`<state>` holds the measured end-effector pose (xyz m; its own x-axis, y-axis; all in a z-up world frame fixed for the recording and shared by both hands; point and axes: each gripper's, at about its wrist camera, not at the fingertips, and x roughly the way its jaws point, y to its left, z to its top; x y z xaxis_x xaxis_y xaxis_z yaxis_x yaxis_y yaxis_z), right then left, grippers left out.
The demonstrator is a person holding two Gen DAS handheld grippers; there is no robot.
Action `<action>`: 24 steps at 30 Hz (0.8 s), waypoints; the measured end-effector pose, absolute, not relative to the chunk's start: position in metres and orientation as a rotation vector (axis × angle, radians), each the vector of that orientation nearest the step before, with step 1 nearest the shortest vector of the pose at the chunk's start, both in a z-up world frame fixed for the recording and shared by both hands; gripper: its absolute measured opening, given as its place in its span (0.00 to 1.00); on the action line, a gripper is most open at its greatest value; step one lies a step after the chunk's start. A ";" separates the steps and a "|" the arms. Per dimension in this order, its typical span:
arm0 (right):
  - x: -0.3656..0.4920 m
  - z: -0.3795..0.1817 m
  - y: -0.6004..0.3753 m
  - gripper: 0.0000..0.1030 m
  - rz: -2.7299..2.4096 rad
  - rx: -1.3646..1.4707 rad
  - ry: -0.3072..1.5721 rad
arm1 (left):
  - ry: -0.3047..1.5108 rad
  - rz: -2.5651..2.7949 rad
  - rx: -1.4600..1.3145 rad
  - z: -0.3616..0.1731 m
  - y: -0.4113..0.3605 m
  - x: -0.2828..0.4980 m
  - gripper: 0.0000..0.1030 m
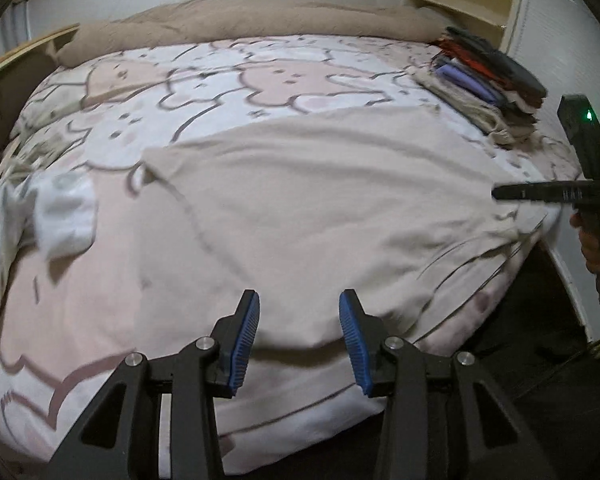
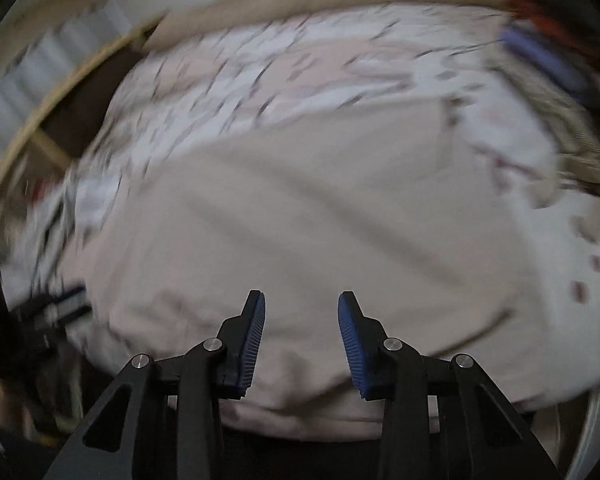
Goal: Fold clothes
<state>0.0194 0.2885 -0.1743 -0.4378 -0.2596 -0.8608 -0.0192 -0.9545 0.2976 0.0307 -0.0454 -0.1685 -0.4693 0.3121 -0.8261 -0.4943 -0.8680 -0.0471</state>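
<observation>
Hovering low, your left gripper sits at bottom centre of left wrist view, blue pads spread, gripping nothing. Beige garment lies flat across frame middle on cartoon-print bedspread. Your right gripper likewise spread and empty over same garment; its view badly blurred. Folded stack upper right. White garment crumpled at left edge.
</observation>
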 end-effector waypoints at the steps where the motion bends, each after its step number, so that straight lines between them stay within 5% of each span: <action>1: 0.019 -0.183 0.278 0.38 -2.478 1.612 -0.347 | 0.280 2.335 -1.267 -0.172 -0.046 0.032 0.40; 9: 0.048 -0.188 0.246 0.38 -2.401 1.719 -0.019 | 0.272 2.298 -1.374 -0.196 -0.066 0.042 0.40; 15: 0.042 -0.157 0.174 0.38 -2.314 1.440 0.238 | 0.217 2.325 -1.362 -0.198 -0.070 0.032 0.40; 24: 0.037 -0.187 0.048 0.38 -2.031 1.253 0.625 | 0.096 2.374 -1.335 -0.192 -0.078 0.016 0.40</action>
<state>0.0372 0.0480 -0.1865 -0.3215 -0.2854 -0.9029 0.7436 -0.6664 -0.0541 0.0158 -0.0784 -0.1919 -0.4552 0.3189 -0.8313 -0.3847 -0.9125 -0.1393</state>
